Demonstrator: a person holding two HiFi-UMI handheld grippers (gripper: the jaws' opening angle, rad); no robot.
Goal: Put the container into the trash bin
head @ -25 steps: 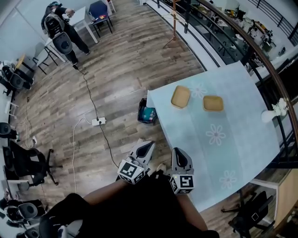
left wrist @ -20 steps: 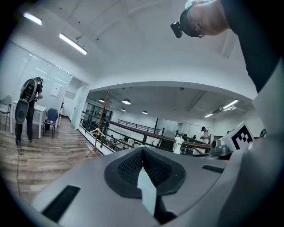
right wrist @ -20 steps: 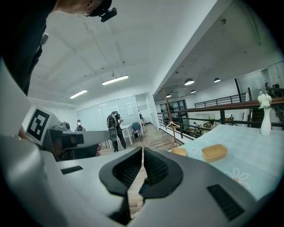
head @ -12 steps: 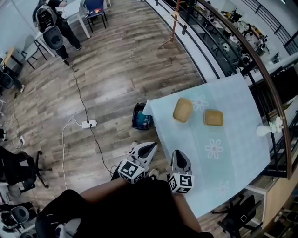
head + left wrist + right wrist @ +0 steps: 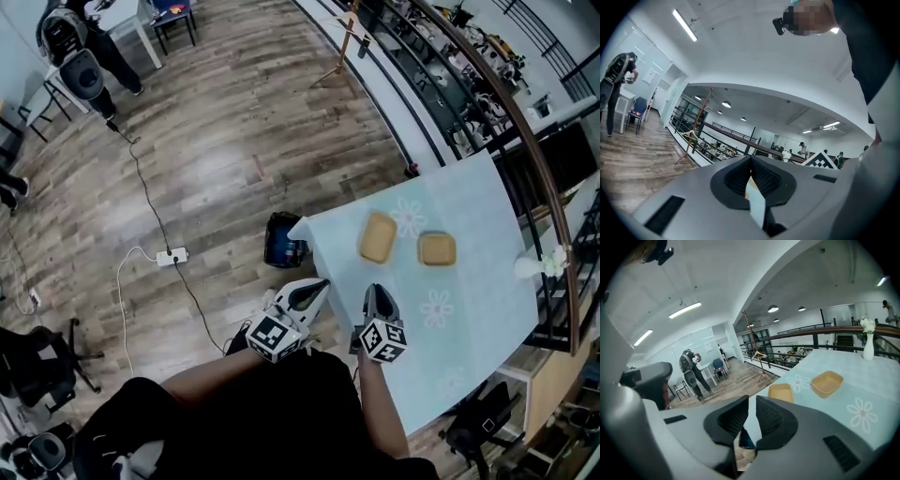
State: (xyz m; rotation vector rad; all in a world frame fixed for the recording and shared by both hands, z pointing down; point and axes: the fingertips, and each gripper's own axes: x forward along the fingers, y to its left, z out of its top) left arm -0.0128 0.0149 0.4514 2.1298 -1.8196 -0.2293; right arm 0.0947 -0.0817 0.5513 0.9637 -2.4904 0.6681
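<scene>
The table (image 5: 487, 267) corner hides part of the trash bin (image 5: 278, 246), contents too small to tell

Pale blue tablecloth (image 5: 487, 234) printed with white flowers; two tan containers (image 5: 378, 237) (image 5: 437, 249); black bin (image 5: 284, 241), blue inside; grey-brown wood-grain floor (image 5: 216, 141); white vase (image 5: 527, 266)

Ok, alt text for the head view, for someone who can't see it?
The left gripper and right gripper hover at the near edge of a table with a pale blue floral cloth holding two tan containers; a dark trash bin stands on the floor by its corner.
</scene>
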